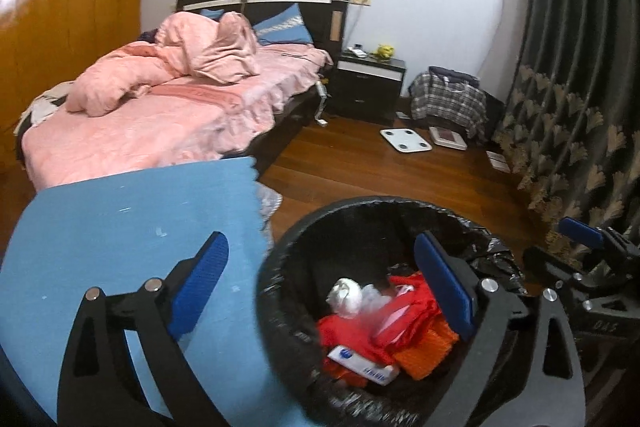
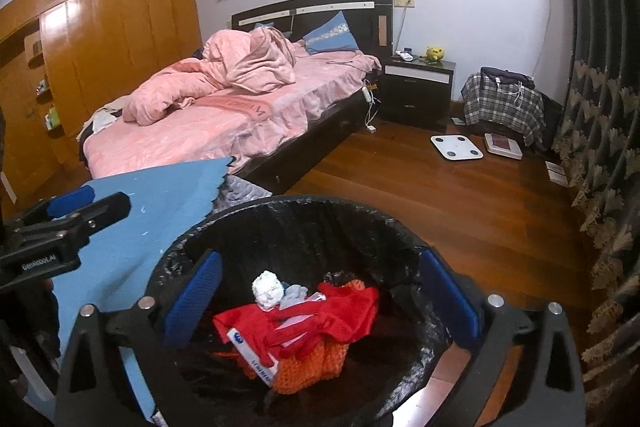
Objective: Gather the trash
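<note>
Both grippers hang spread wide and empty over the black-lined trash bin [image 2: 304, 227] — the right gripper [image 2: 320, 295] straddles the crumpled white tissue [image 2: 267, 289] and red plastic bag [image 2: 320, 319] below it, the left gripper [image 1: 320, 283] sits partly above the blue mat [image 1: 120, 219] beside the bin.

Our grippers [image 2: 316, 301] are black frames with silver bolts, ribbed blue pads [image 2: 192, 297] and white "GenRobot.AI" lettering.
</note>
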Demonstrator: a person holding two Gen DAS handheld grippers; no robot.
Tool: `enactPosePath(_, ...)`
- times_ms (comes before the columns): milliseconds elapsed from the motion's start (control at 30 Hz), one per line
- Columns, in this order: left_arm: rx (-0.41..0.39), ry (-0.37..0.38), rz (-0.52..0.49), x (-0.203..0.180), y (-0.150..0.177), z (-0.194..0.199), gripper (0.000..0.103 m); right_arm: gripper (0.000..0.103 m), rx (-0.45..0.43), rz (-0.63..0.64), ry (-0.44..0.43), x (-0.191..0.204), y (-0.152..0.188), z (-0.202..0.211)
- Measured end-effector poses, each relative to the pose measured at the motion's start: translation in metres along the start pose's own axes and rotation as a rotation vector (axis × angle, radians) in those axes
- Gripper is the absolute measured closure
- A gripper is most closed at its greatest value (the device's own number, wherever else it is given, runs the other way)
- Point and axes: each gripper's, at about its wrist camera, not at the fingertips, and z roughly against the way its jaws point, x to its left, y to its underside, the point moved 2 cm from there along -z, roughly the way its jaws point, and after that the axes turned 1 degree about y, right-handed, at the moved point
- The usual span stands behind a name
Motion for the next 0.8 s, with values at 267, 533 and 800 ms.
enactPosePath(267, -0.011, -0.069, 0.034, 0.019, 0.000, 0.040, 0.009, 0.006, 0.000, 0.006, -0.051, 0.025, 0.000, 0.024)
enactPosePath(533, -0.024, -0.112, 0.040, 0.027, 0.007, 0.082, 0.009, 0.006, -0.018, 0.031, -0.095, 0.051, -0.006, 0.053)
enactPosePath(800, -0.061, -0.147, 0.051, 0.038, 0.009, 0.125, 0.007, 0.006, -0.060, 0.072, -0.133, 0.079, -0.016, 0.086)
